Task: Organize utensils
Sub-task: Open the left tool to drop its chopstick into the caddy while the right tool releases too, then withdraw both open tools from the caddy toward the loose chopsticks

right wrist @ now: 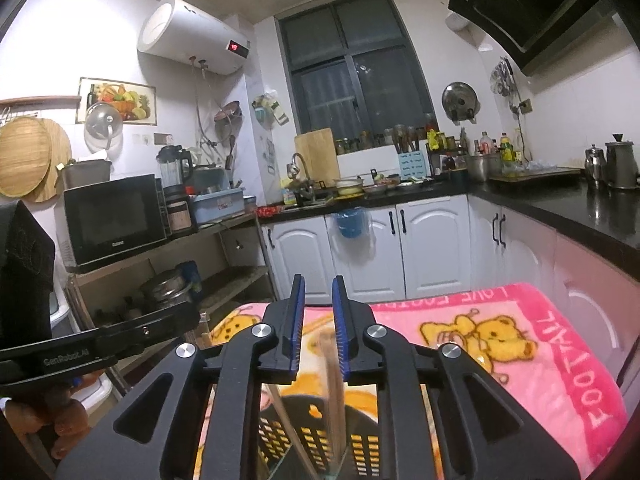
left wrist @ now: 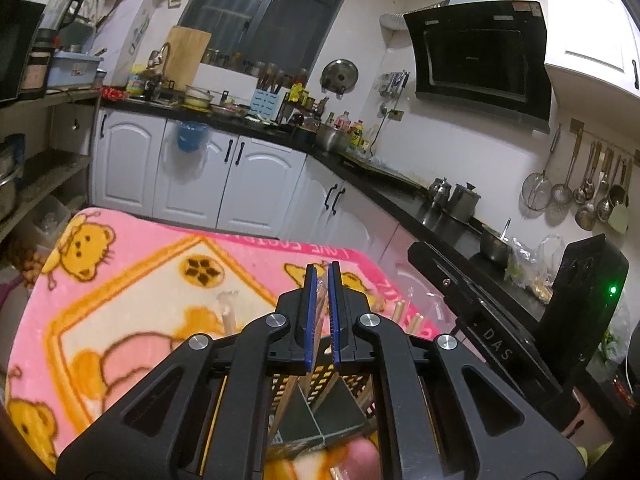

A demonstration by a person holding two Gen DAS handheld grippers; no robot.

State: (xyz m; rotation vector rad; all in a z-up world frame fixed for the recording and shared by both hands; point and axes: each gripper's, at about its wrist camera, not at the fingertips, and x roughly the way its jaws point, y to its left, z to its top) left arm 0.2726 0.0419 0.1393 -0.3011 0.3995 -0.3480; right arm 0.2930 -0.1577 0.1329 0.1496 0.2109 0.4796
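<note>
My left gripper point(left wrist: 322, 270) is shut on a wrapped pair of chopsticks point(left wrist: 320, 312) and holds it over a black perforated utensil basket point(left wrist: 320, 384). More wrapped chopsticks point(left wrist: 228, 316) lie on the pink bear blanket point(left wrist: 132, 264), and others point(left wrist: 408, 316) lie to the right. My right gripper point(right wrist: 318, 282) is open above the same basket point(right wrist: 360, 444). A blurred pair of chopsticks point(right wrist: 334, 384) stands between its fingers, touching neither pad, with its lower end in the basket. Another chopstick point(right wrist: 286, 420) leans in the basket.
The right gripper's body point(left wrist: 520, 320) sits close on the right in the left wrist view. The left gripper's body point(right wrist: 80, 348) is at the left in the right wrist view. White cabinets point(right wrist: 420, 240) and a black counter point(right wrist: 560, 204) stand beyond the blanket's far edge.
</note>
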